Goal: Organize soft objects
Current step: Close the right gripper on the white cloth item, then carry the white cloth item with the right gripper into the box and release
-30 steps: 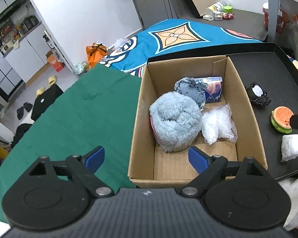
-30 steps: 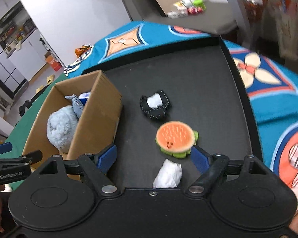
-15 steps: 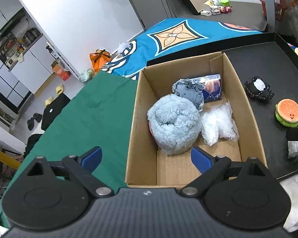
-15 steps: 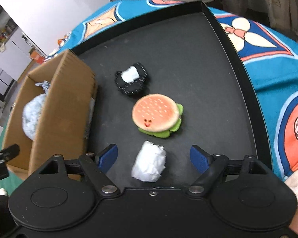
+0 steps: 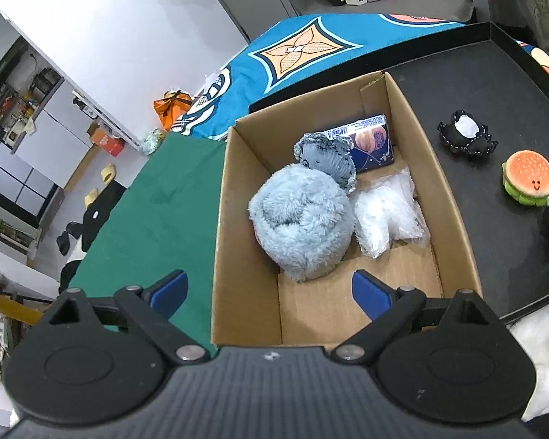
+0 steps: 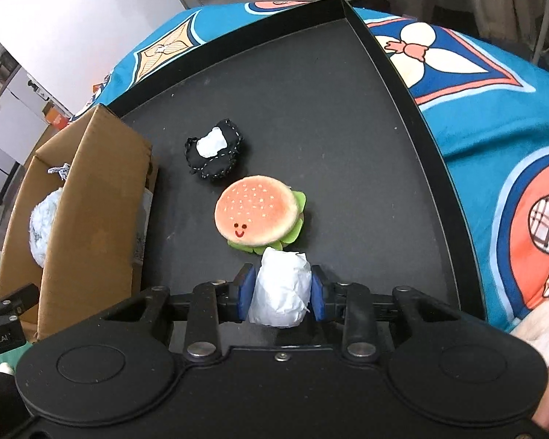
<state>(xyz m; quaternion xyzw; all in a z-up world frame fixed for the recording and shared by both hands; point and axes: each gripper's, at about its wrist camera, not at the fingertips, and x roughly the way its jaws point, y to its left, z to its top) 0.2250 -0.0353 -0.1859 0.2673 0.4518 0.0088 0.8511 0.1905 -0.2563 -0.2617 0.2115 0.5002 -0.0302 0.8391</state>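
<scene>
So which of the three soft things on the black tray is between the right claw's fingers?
The white bundle; the burger plush and black pouch lie free.

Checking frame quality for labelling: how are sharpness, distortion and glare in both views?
Left wrist: sharp, even light, fisheye bends the cardboard box edges. Right wrist: sharp too, the black tray rim curves; the white bundle looks slightly washed out, no strong glare.

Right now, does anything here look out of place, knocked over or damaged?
Nothing looks spilled or broken. One oddity: among the soft things in the cardboard box stands a stiff printed carton, tilted against the far wall. The right gripper is shut on a white wad that touches the burger plush.
</scene>
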